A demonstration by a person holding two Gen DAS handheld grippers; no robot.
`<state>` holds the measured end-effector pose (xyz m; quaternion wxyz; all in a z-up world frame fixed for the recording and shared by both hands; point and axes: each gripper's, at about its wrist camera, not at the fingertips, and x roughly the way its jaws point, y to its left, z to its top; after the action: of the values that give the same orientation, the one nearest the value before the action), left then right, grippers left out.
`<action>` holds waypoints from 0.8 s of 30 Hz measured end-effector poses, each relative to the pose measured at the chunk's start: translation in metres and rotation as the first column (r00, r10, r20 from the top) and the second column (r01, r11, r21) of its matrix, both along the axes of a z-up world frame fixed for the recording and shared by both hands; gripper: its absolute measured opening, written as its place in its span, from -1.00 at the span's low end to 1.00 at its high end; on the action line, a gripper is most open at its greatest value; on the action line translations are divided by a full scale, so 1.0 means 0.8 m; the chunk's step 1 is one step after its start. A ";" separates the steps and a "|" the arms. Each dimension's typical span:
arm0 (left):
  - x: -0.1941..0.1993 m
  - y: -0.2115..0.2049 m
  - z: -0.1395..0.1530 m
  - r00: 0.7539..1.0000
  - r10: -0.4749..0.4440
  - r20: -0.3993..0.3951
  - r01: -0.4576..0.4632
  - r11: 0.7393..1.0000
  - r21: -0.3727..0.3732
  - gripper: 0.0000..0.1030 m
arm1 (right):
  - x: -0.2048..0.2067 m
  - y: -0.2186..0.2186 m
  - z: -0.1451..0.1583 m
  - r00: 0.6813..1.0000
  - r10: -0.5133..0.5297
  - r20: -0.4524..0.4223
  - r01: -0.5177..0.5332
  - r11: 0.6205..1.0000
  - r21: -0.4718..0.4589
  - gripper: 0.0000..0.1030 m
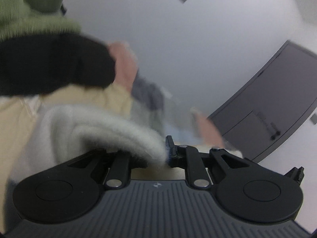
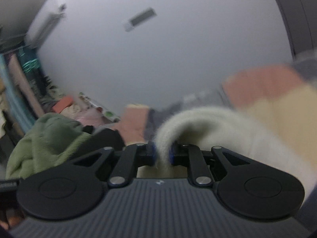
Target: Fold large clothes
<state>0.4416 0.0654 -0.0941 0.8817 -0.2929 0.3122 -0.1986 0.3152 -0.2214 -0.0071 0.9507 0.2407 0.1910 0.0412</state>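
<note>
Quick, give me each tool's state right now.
Left tool: closed on the fuzzy white garment.
Right tool: closed on the same fuzzy white garment.

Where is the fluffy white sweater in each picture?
Left wrist view: the fluffy white sweater sits lower left, its edge pinched in the left tool.
Right wrist view: it arcs lower right, pinched in the right tool.
Shared landmark: the green garment.
</note>
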 end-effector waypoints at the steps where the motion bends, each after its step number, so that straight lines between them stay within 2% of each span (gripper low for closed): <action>1: 0.013 -0.001 -0.008 1.000 -0.010 -0.011 0.010 1.000 0.012 -0.63 | 0.006 -0.002 -0.015 1.000 -0.009 -0.023 0.009 1.000 0.006 -0.68; 6: 0.043 -0.013 -0.047 0.998 -0.005 -0.064 0.008 0.999 0.042 -0.63 | 0.019 0.002 -0.077 0.991 -0.034 -0.129 0.030 0.999 -0.036 -0.66; 8: 0.049 -0.017 -0.059 0.997 0.004 -0.077 0.000 0.999 0.049 -0.63 | 0.017 0.007 -0.083 0.989 -0.043 -0.138 0.037 0.998 -0.042 -0.66; 12: 0.048 -0.020 -0.044 0.996 0.014 -0.084 -0.009 0.998 0.062 -0.62 | 0.020 0.015 -0.077 0.989 -0.041 -0.142 0.032 0.997 -0.065 -0.63; 13: 0.042 -0.020 -0.037 0.996 0.016 -0.085 -0.011 0.998 0.058 -0.50 | 0.017 0.012 -0.075 0.989 -0.038 -0.143 0.028 0.997 -0.072 -0.58; 14: 0.038 -0.019 -0.033 0.996 0.010 -0.088 -0.006 0.999 0.042 -0.13 | 0.012 0.006 -0.072 0.989 -0.035 -0.147 0.024 0.997 -0.076 -0.55; 15: 0.031 -0.018 -0.028 0.995 -0.003 -0.098 0.007 0.999 0.035 0.07 | 0.009 0.000 -0.071 0.987 -0.036 -0.154 0.025 0.997 -0.077 -0.40; 16: 0.021 -0.016 -0.020 0.995 -0.003 -0.103 0.007 0.999 0.041 0.17 | 0.005 0.000 -0.066 0.987 -0.033 -0.160 0.022 0.997 -0.071 -0.14; 18: 0.005 -0.014 -0.010 0.995 0.005 -0.098 0.001 0.998 0.062 0.17 | 0.004 0.000 -0.053 0.989 -0.013 -0.148 0.006 0.999 -0.048 0.09; 21: -0.025 -0.011 0.006 0.994 0.019 -0.110 -0.011 0.997 0.075 0.17 | -0.018 0.003 -0.041 0.989 0.020 -0.147 -0.024 0.999 -0.032 0.09; 24: -0.068 -0.010 0.030 0.993 0.042 -0.109 -0.027 0.990 0.137 0.17 | -0.058 0.010 -0.020 0.992 0.038 -0.123 -0.045 0.997 -0.056 0.09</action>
<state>0.3876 0.0573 -0.0704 0.8840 -0.2484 0.3685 -0.1450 0.2684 -0.2136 -0.0234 0.9429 0.2107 0.2549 0.0403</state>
